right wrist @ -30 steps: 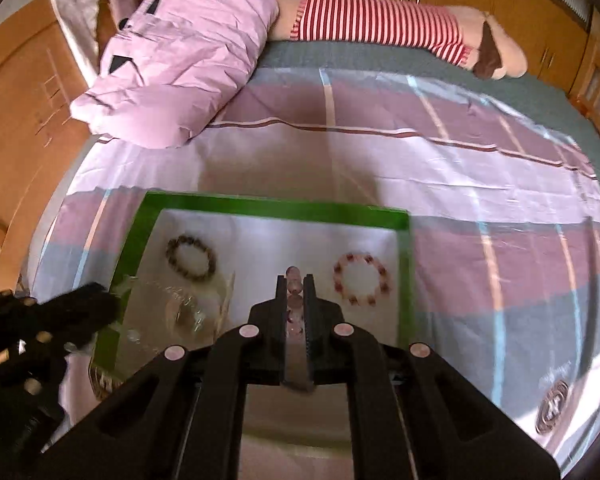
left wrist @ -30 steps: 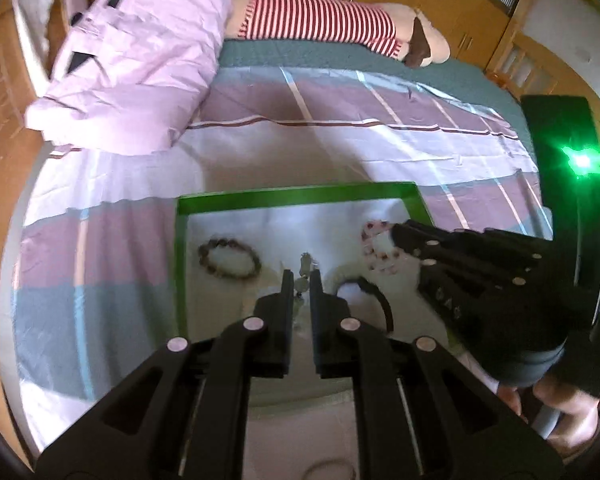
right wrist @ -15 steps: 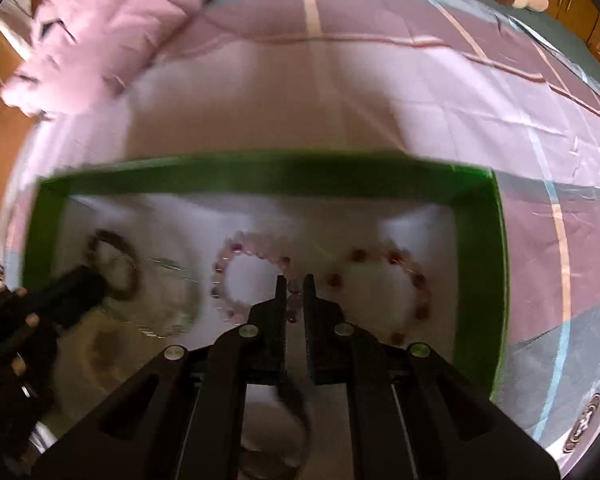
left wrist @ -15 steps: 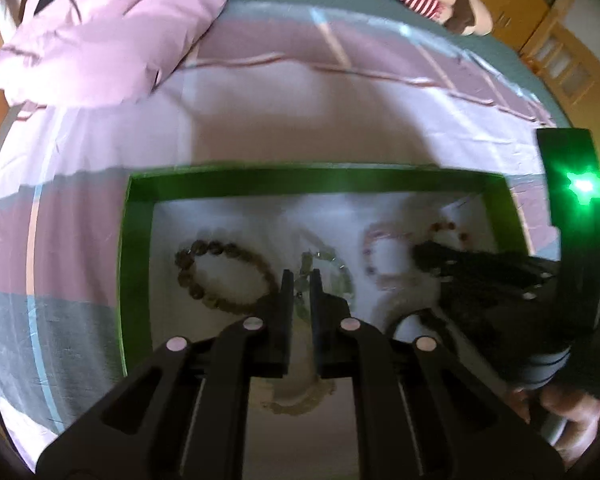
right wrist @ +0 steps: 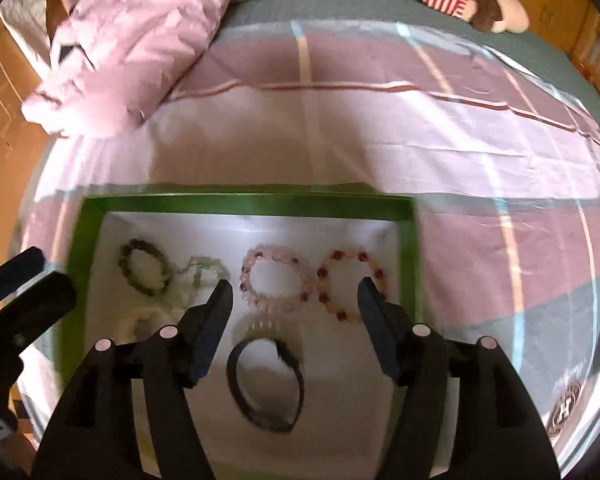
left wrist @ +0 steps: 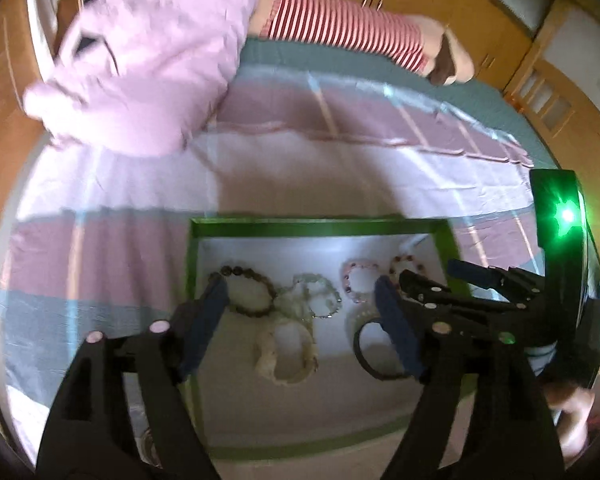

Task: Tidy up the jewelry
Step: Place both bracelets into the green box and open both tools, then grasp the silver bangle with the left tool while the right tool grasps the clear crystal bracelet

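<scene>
A green-rimmed white tray [left wrist: 320, 227] [right wrist: 244, 202] lies on the bed and holds several bracelets. My left gripper [left wrist: 300, 296] hangs over it with its jaws opening and nothing pressed between them. Below it lie a clear glass-bead bracelet [left wrist: 314, 296], a dark brown one [left wrist: 246, 294] and a cream one [left wrist: 286, 354]. My right gripper [right wrist: 294, 288] is opening too, above a pink bead bracelet [right wrist: 276, 280] that rests free on the tray. A red-orange bracelet [right wrist: 352, 284] lies to its right and a black band [right wrist: 266, 384] nearer me.
A bunched pink quilt [left wrist: 148, 60] lies at the bed's far left. A red-striped plush toy [left wrist: 352, 36] stretches along the far edge. The striped sheet [right wrist: 380, 140] spreads beyond and to the right of the tray. Wooden cupboards [left wrist: 500, 32] stand behind.
Both grippers were shut on bracelets, the left on the clear one, the right on the pink one. They dipped to the tray, opened wide and drew back; both bracelets now lie in the tray.
</scene>
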Action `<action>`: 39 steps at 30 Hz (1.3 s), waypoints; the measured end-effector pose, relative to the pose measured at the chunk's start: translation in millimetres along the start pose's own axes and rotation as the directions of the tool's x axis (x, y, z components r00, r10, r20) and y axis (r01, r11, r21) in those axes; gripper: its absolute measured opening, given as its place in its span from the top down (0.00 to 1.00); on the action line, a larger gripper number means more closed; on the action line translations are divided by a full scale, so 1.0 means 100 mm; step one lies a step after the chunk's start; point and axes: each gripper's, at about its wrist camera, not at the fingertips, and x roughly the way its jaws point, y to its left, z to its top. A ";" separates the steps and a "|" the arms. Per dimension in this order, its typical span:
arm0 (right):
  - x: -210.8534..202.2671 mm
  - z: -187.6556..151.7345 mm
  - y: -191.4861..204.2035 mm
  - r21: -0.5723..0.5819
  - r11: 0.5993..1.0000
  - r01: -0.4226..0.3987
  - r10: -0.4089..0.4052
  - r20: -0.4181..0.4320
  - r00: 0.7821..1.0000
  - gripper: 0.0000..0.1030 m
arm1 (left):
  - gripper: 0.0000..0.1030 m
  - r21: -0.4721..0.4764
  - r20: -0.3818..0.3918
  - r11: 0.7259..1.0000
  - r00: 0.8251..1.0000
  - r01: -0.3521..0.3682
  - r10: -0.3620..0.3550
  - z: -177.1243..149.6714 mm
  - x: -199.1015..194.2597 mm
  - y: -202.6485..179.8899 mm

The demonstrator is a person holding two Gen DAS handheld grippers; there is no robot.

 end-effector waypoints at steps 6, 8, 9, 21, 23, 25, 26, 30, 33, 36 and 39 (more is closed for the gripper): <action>-0.73 -0.49 0.08 -0.040 0.999 0.009 -0.004 0.118 0.993 0.26 | 0.04 0.042 0.125 0.998 0.992 -0.043 0.037 -0.42 -0.78 -0.13; -0.84 -0.74 0.07 -0.043 0.999 -0.016 0.022 0.131 0.991 0.25 | 0.02 0.047 0.138 0.998 0.990 -0.034 0.027 -0.67 -0.94 -0.13; -0.88 -0.90 0.04 -0.036 0.999 -0.034 0.038 0.127 0.991 0.24 | 0.02 0.052 0.133 0.998 0.991 -0.043 0.036 -0.84 -0.99 -0.11; -0.68 -1.95 0.09 0.033 0.991 -0.131 0.131 0.012 0.991 0.25 | 0.03 0.068 -0.020 0.989 0.991 -0.134 0.136 -1.92 -0.80 0.00; -0.53 -2.08 0.14 0.057 0.987 -0.152 0.153 -0.014 0.988 0.29 | 0.29 0.100 -0.033 0.986 0.990 -0.130 0.134 -2.02 -0.75 -0.04; -0.38 -2.18 0.19 0.045 0.984 -0.171 0.174 -0.062 0.983 0.41 | 0.42 0.111 -0.099 0.988 0.988 -0.105 0.116 -2.11 -0.63 -0.06; -0.31 -2.21 0.25 0.020 0.987 -0.161 0.162 -0.087 0.983 0.45 | 0.45 0.090 -0.148 0.993 0.985 -0.077 0.090 -2.15 -0.55 -0.02; -0.21 -2.26 0.41 -0.096 0.992 -0.075 0.067 -0.091 0.994 0.46 | 0.46 0.053 -0.190 0.996 0.979 -0.065 0.074 -2.19 -0.45 0.00; -0.19 -2.24 0.41 -0.084 0.992 -0.094 0.087 -0.087 0.992 0.53 | 0.53 0.062 -0.191 0.996 0.979 -0.059 0.070 -2.18 -0.42 -0.05; -0.11 -2.21 0.39 -0.073 0.991 -0.112 0.103 -0.113 0.988 0.68 | 0.60 0.050 -0.235 0.999 0.972 -0.017 0.028 -2.20 -0.32 -0.10; -0.02 -2.18 0.41 -0.060 0.989 -0.132 0.123 -0.141 0.982 0.67 | 0.62 0.034 -0.278 0.999 0.960 0.026 -0.015 -2.24 -0.21 -0.14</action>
